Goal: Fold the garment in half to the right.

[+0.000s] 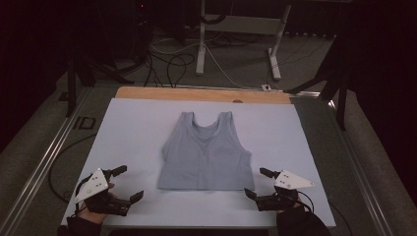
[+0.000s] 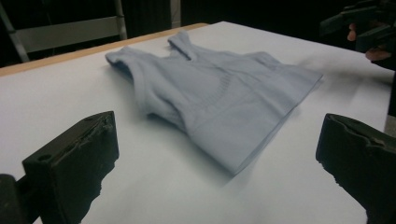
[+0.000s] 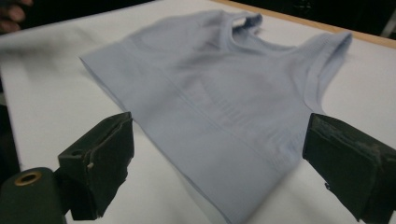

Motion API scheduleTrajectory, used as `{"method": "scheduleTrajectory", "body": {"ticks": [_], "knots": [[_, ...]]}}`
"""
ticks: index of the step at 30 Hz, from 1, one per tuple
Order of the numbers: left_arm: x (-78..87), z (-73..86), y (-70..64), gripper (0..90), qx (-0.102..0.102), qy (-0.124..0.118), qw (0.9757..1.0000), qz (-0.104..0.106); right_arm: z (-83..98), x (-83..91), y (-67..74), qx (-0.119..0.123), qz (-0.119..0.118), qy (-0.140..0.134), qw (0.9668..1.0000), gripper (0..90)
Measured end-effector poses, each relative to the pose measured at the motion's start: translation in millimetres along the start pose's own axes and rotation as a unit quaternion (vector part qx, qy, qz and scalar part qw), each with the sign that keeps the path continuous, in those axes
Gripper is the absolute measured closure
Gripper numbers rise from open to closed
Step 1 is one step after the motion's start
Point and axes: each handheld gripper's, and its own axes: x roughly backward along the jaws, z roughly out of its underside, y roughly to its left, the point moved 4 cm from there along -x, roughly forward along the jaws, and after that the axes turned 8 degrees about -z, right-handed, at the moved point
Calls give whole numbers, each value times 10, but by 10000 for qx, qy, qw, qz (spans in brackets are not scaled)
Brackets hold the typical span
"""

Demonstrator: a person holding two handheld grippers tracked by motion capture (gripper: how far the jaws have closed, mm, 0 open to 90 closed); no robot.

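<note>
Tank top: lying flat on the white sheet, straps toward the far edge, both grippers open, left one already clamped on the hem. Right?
Not quite. The left gripper is not on the hem: in the high view it sits apart from the tank top, and in the left gripper view its jaws stand wide with only bare white sheet between them. The right gripper is open too. The rest holds.

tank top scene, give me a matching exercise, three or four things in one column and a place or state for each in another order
Things:
1. tank top
2. left gripper
3. right gripper
4. wooden strip

Places or states:
A. open, off the hem's right corner
B. along the table's far edge
C. lying flat mid-table, straps away from the person
D. open, off the hem's left corner

Pairs: 1-C, 2-D, 3-A, 4-B
</note>
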Motion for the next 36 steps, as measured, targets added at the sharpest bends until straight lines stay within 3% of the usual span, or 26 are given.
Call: {"method": "scheduleTrajectory", "body": {"ticks": [5,11,13,18,36], "knots": [[10,-146,-20,0,-67,-1,9999,118,-152,21,2,10,-97,-92,9999,89],[-1,-292,6,0,-103,17,9999,117,-319,28,-20,124,-63,-44,9999,89],[-11,-339,15,0,-145,29,9998,103,-414,33,-31,260,-54,-37,9996,89],[-35,-426,24,0,-201,74,9997,122,-574,35,-68,271,-75,-191,9994,89],[-227,-590,2,0,-248,330,9990,165,-931,-232,-132,604,-134,-295,9976,89]]}}
